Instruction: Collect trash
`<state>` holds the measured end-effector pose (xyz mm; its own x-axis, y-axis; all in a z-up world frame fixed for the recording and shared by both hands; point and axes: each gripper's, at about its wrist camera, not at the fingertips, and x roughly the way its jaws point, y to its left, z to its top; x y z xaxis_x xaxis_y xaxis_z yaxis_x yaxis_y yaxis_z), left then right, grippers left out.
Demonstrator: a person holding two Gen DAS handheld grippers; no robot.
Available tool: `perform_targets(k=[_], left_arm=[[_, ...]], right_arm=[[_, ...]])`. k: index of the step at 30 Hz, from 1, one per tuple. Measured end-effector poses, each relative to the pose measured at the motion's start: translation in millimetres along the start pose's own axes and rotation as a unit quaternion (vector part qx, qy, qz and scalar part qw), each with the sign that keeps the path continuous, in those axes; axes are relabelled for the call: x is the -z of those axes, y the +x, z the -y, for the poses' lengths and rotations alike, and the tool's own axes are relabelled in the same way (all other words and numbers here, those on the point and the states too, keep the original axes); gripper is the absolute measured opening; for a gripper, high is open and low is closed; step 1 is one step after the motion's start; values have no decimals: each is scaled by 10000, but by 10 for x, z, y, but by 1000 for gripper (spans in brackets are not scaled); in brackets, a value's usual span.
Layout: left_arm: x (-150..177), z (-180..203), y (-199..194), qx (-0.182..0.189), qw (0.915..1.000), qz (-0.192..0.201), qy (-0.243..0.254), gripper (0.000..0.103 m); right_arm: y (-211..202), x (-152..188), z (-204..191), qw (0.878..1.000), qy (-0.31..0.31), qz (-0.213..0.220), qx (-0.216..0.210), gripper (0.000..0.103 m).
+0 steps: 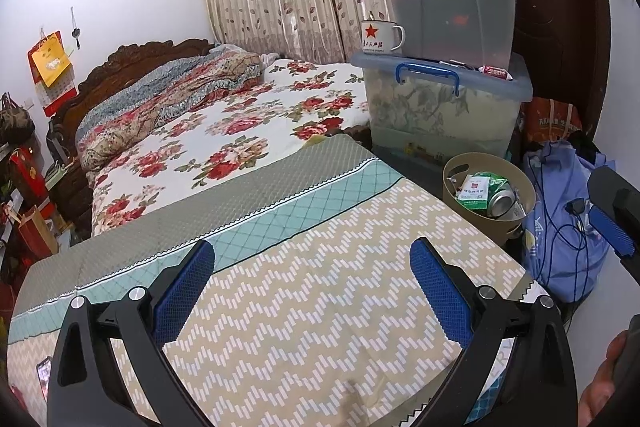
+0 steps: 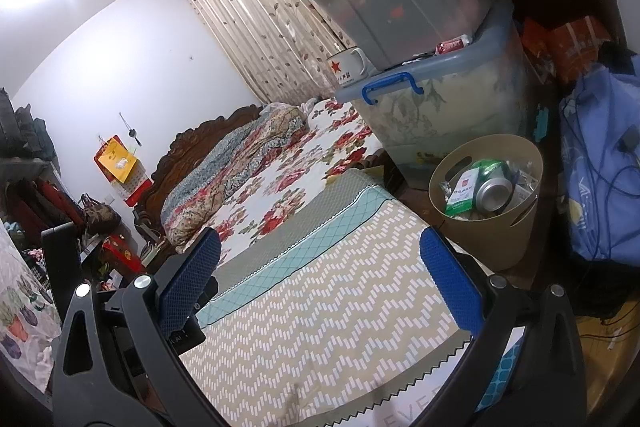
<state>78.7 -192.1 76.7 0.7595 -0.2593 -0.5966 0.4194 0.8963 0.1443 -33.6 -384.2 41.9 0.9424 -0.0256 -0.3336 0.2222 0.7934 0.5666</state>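
A tan waste bin (image 1: 516, 223) (image 2: 496, 239) stands on the floor past the far right corner of the cloth-covered surface (image 1: 320, 307) (image 2: 320, 327). Inside it lie a green-and-white packet (image 1: 474, 193) (image 2: 460, 193), a crushed metal can (image 1: 502, 203) (image 2: 494, 193) and other wrappers. My left gripper (image 1: 312, 283) hangs open over the zigzag cloth, nothing between its blue pads. My right gripper (image 2: 320, 271) is open too, empty, over the same cloth, with the bin just beyond its right finger. In the left wrist view the right gripper's blue pad (image 1: 612, 231) shows at the right edge.
Stacked clear storage boxes (image 1: 444, 103) (image 2: 436, 107) rise behind the bin, with a star-marked enamel mug (image 1: 380, 37) (image 2: 348, 67) on the lower lid. A blue bag (image 1: 560, 227) (image 2: 600, 179) with cords lies right of the bin. A floral bed (image 1: 240, 131) fills the left.
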Motion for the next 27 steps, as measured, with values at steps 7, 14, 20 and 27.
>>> perform_targets(k=[7,14,20,27], left_arm=[[19,-22,14,-1,10000,-25,-16,94],[43,-21,62,12,10000,-97,-19,94],[66,-28,95,21,9999,-143,-21,94],[92,-29,143,24,9998,-201,-19,94]], right_arm=[[10,5,-3,10000,10,-15,2,99],[52,49,1,10000,28,-76,12,99],[62,49,4,9999,38,-93,17,99],[106,45,36,9999,35,-134,31,99]])
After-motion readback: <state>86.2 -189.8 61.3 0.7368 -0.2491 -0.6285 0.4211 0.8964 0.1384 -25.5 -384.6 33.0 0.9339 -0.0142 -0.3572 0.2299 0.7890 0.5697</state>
